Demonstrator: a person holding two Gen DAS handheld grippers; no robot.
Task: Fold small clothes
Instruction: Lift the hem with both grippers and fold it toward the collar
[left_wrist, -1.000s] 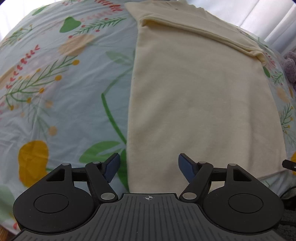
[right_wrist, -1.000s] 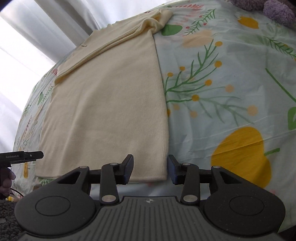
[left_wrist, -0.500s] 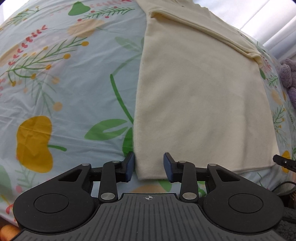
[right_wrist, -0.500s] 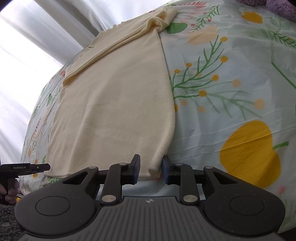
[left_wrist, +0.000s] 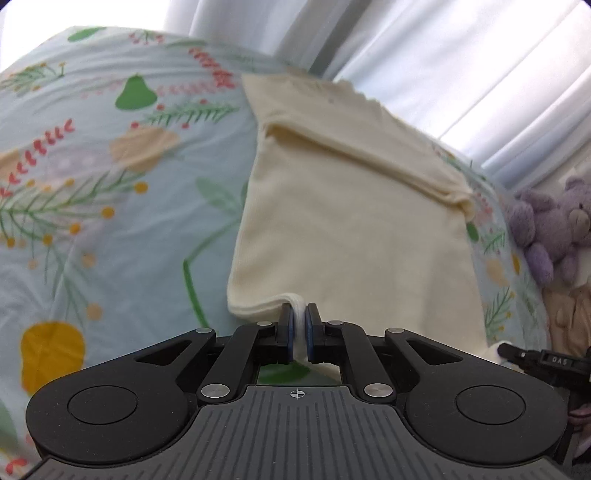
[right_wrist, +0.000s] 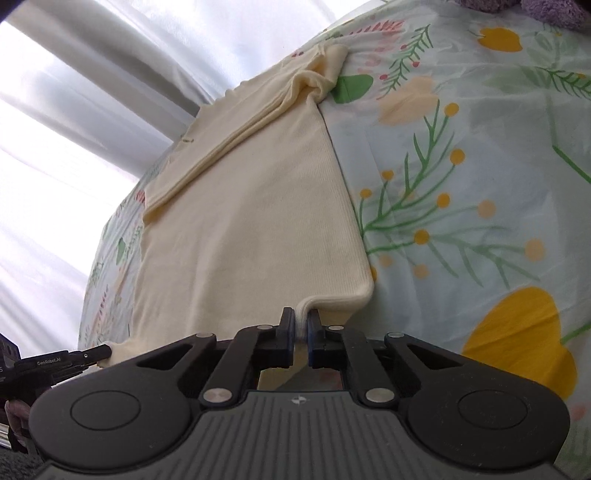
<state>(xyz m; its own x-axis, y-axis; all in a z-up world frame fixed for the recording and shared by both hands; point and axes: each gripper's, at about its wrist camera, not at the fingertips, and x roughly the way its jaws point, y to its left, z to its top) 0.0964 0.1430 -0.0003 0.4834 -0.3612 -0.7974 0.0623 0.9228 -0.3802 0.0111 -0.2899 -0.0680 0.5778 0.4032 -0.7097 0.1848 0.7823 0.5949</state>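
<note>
A cream knit garment (left_wrist: 351, 221) (right_wrist: 258, 221) lies lengthwise on the floral bedsheet (left_wrist: 92, 221), its sleeves folded across the far end. My left gripper (left_wrist: 299, 314) is shut on the near hem close to the garment's left corner, and the cloth bunches up between the pads. My right gripper (right_wrist: 301, 319) is shut on the same hem close to the right corner. The hem is lifted off the sheet at both pinches. Each gripper's tip shows at the edge of the other's view, the right gripper (left_wrist: 517, 354) and the left gripper (right_wrist: 92, 352), both touching the cloth.
A purple plush bear (left_wrist: 550, 229) sits on the bed to the right of the garment. White curtains (left_wrist: 443, 55) (right_wrist: 92, 92) hang behind the far edge of the bed. The floral bedsheet (right_wrist: 461, 203) spreads wide on both sides of the garment.
Both grippers went from open around the hem to shut on it. Both have risen and tilted up, lifting the near hem off the sheet.
</note>
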